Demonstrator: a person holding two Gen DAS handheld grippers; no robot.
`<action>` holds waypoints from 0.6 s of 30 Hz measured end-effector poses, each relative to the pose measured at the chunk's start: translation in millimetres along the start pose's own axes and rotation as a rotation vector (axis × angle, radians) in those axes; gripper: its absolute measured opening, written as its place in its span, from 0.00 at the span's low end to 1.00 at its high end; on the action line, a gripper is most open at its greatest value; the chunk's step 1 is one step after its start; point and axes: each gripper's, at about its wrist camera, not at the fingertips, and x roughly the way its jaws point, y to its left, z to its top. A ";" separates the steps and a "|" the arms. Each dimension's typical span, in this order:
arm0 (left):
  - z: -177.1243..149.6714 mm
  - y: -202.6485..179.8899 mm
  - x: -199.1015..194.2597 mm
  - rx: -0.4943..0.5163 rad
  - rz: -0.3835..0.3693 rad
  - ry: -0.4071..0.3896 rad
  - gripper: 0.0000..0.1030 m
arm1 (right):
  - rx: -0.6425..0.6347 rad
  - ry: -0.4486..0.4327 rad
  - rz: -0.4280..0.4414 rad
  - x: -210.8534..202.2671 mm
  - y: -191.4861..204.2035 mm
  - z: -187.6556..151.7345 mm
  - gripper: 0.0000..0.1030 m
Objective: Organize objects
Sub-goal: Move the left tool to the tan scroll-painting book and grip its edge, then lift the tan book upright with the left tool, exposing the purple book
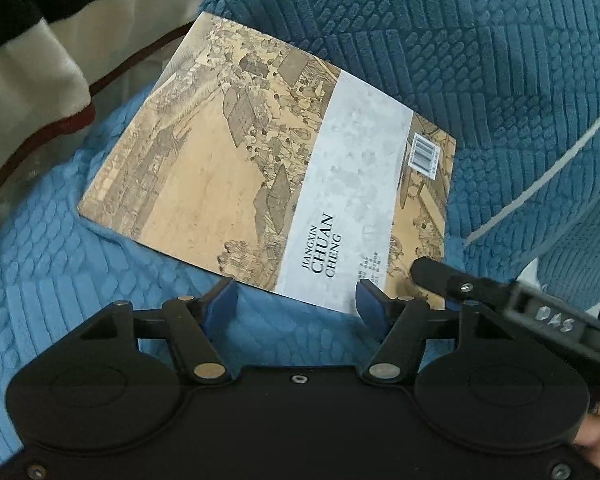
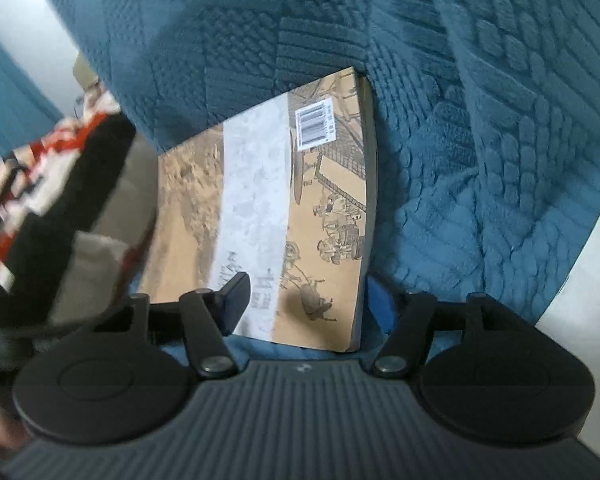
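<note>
Book with a painted-scroll cover, a pale band and a barcode lies back cover up on blue quilted fabric, filling the middle of both frames. Left gripper at the lower centre has its jaws spread at the book's near edge, not clearly pinching it. Right gripper has its jaws spread astride the book's lower right corner, one finger over the cover, the other beside the page edge; contact is unclear.

A textured blue sofa cover fills most of both views, its seat part lighter than the backrest. At the left lies a cream garment with dark red trim (its black part runs out of frame).
</note>
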 end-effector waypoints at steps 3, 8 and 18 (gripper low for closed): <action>2.1 9.0 -3.3 -0.090 -0.082 0.032 0.61 | 0.041 -0.011 0.059 -9.9 -0.1 4.1 0.65; -3.1 33.9 -9.0 -0.262 -0.218 0.071 0.66 | 0.128 -0.029 0.176 -22.1 4.2 9.6 0.65; -32.1 62.8 9.6 -0.822 -0.602 0.115 0.67 | 0.285 -0.040 0.345 -38.1 21.0 -0.5 0.64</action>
